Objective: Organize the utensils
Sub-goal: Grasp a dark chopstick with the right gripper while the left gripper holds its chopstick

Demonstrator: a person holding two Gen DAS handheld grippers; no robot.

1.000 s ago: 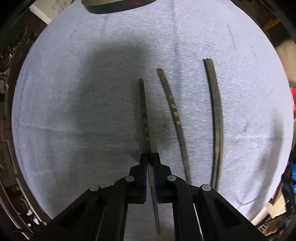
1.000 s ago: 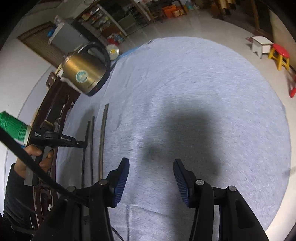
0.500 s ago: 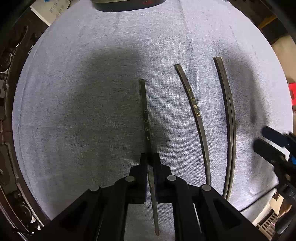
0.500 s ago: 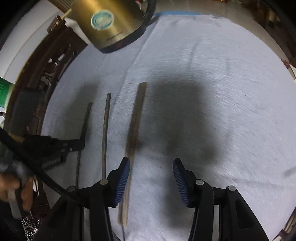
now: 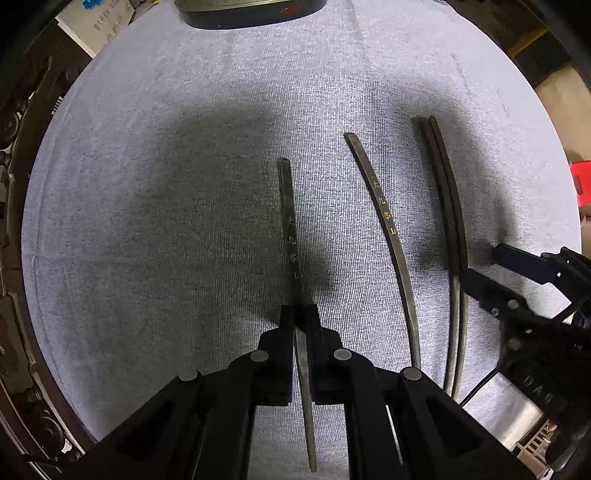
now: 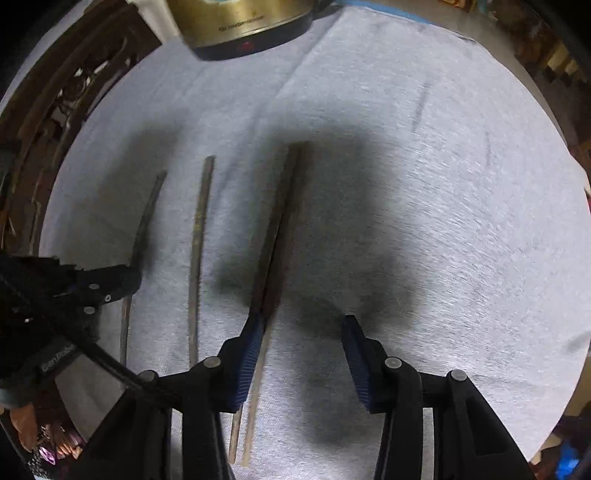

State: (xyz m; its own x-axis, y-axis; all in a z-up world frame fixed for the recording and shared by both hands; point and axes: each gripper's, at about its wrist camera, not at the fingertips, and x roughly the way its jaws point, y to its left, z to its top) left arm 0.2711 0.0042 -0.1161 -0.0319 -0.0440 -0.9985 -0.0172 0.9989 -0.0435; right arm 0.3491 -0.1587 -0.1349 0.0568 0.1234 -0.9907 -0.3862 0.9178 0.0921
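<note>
Dark chopsticks lie on a grey cloth-covered round table. My left gripper is shut on one chopstick with gold characters, low over the cloth. A second single chopstick lies to its right, and a pair of chopsticks lies further right. My right gripper is open, its left finger right beside the pair. In the right wrist view the single chopstick and the held one lie to the left, with the left gripper on it.
A brass-coloured kettle on a black base stands at the far side of the table; its base shows in the left wrist view. Carved dark wooden furniture borders the table's left side. The table edge runs close behind both grippers.
My right gripper has swung left and down over the pair of chopsticks. My left gripper has stayed shut on its chopstick, shifting slightly left away from the others.
</note>
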